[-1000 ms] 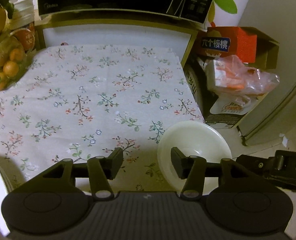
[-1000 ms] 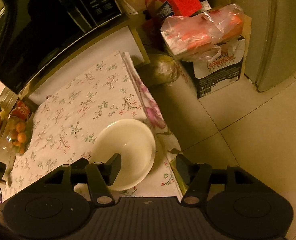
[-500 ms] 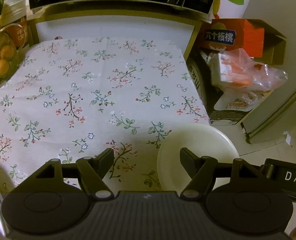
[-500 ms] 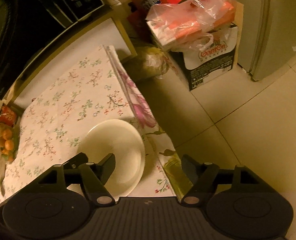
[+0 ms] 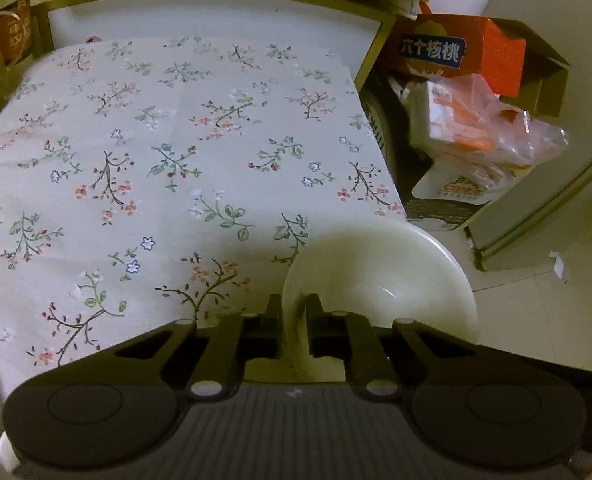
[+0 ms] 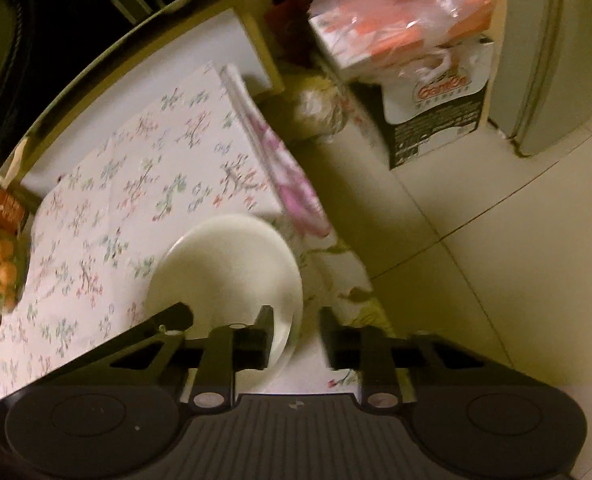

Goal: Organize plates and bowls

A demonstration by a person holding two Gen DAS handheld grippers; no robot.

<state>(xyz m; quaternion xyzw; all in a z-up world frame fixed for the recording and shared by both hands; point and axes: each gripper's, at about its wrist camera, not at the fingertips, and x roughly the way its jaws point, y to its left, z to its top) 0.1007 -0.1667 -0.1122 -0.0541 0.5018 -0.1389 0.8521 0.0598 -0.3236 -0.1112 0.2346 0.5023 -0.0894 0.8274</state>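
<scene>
The left wrist view showed a shallow, cream-white round ceramic bowl (image 5: 380, 276) sitting at the near right corner of the table, its far side hanging slightly past the edge. The black two-finger left gripper (image 5: 293, 316) had its jaws pinched on the bowl's left rim, one finger outside the wall and the other inside, with only the rim's thickness between them. Around the bowl lay a pale tablecloth printed with small floral sprigs (image 5: 167, 152), covering the table. Beyond the table's right edge stood a red carton with a blue label (image 5: 460, 54) and a clear plastic bag holding orange-and-white packets (image 5: 484, 132) on the tiled floor.

In the right wrist view, blurred, the same bowl (image 6: 223, 268) appeared at the cloth's corner. The black right gripper (image 6: 296, 332) straddled the bowl's right rim, its left finger inside the bowl and its right finger outside; a visible gap showed between them, yet they were drawn in about as far as they go, so they gripped the rim. A glass container of small orange fruits (image 6: 1, 272) stood at the far left of the table.
</scene>
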